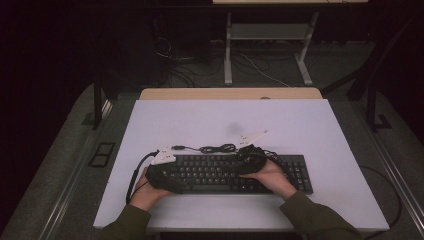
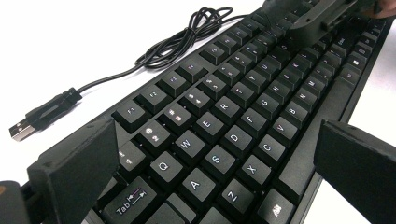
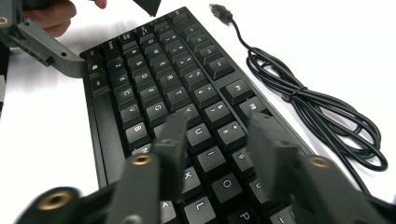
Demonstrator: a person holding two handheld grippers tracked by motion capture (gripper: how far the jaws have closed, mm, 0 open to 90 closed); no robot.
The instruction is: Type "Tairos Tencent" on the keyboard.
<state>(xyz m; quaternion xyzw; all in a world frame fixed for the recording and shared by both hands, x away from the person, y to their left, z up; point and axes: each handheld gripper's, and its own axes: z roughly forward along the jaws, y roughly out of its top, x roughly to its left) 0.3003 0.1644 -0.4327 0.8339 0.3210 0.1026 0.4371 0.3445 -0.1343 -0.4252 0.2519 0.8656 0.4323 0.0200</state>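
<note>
The person's forearms enter from the near edge of the worktop. The keyboard lies flat on the near half, parallel to that edge.

Left gripper: positioned over the keyboard's left end. In the left gripper view its jaws stand wide apart, one on each long edge of the keyboard near the Tab and Z keys. The pads do not press on the case; nothing is held.

Right gripper: positioned over the right-centre key field. In the right gripper view its jaws are partly open, poised above the U, I and K keys, with nothing between them.

Behind the keyboard, the cable lies loosely coiled on the worktop, its USB plug free and unconnected.

Step in hand, as judged: preparing to grasp the keyboard at both ends. Next move: close the left jaws squarely on the two long edges. Shift the right gripper off the keys to straddle the case likewise, then lift level, keeping the trailing cable clear.
</note>
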